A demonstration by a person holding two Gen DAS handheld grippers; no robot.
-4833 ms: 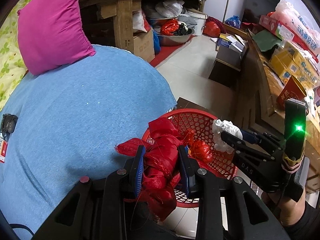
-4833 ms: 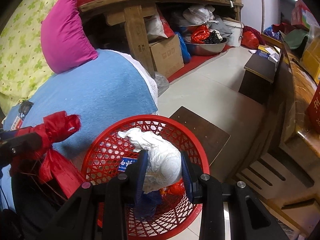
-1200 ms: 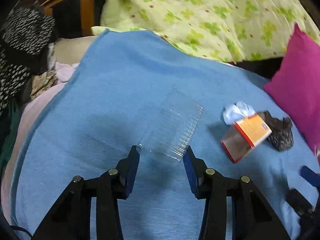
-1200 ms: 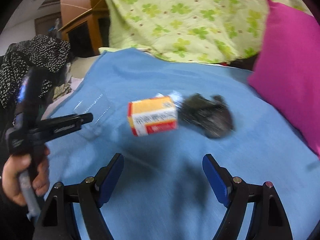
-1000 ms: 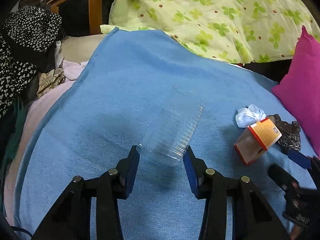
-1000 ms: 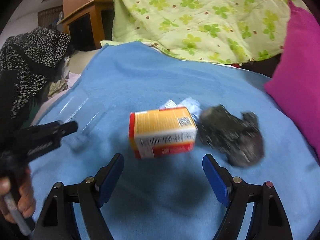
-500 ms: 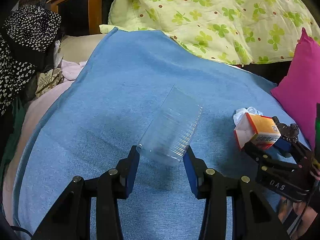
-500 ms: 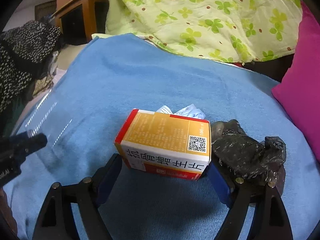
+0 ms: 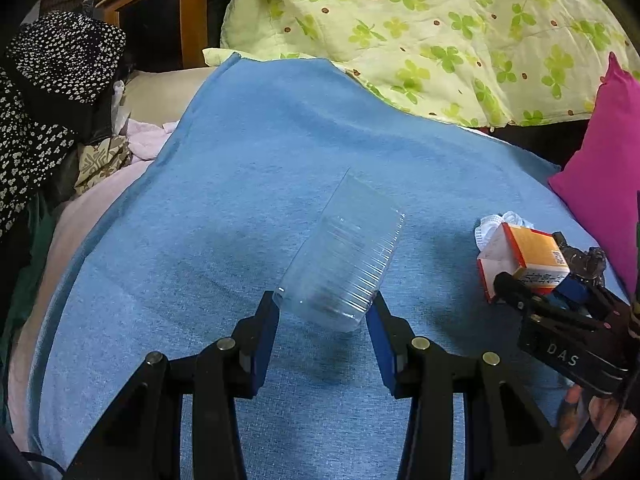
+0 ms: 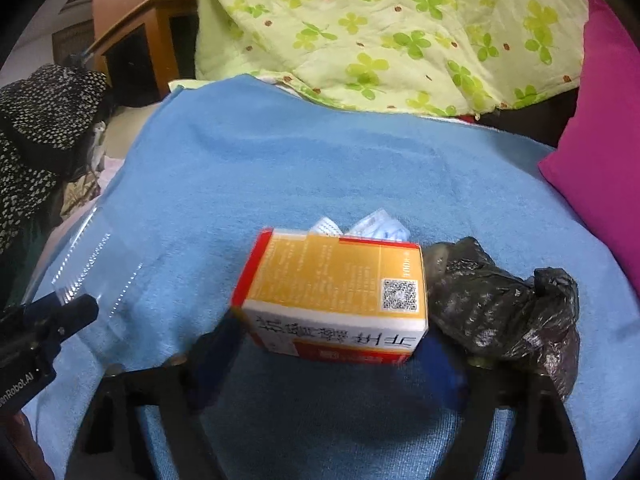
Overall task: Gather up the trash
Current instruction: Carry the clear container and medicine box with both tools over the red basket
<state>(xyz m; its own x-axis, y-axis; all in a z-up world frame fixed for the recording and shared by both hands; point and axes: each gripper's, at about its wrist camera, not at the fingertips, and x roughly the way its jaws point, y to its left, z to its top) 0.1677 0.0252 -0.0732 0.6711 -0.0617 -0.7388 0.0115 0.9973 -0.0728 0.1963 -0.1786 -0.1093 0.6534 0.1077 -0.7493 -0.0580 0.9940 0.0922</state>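
My left gripper [image 9: 324,316] has its jaws clenched on a clear ribbed plastic cup [image 9: 344,264], which tilts away from me above the blue towel-like blanket [image 9: 260,168] on the bed; I see nothing inside the cup. My right gripper [image 10: 332,344] has its jaws against both ends of an orange, red and white cardboard box [image 10: 340,292], though blur hides how firmly. A crumpled black plastic bag [image 10: 504,308] lies touching the box on its right, and a white crumpled wrapper [image 10: 376,230] sits just behind it. A magenta pillow [image 10: 600,152] and a green clover-print quilt [image 10: 380,32] border the blanket.
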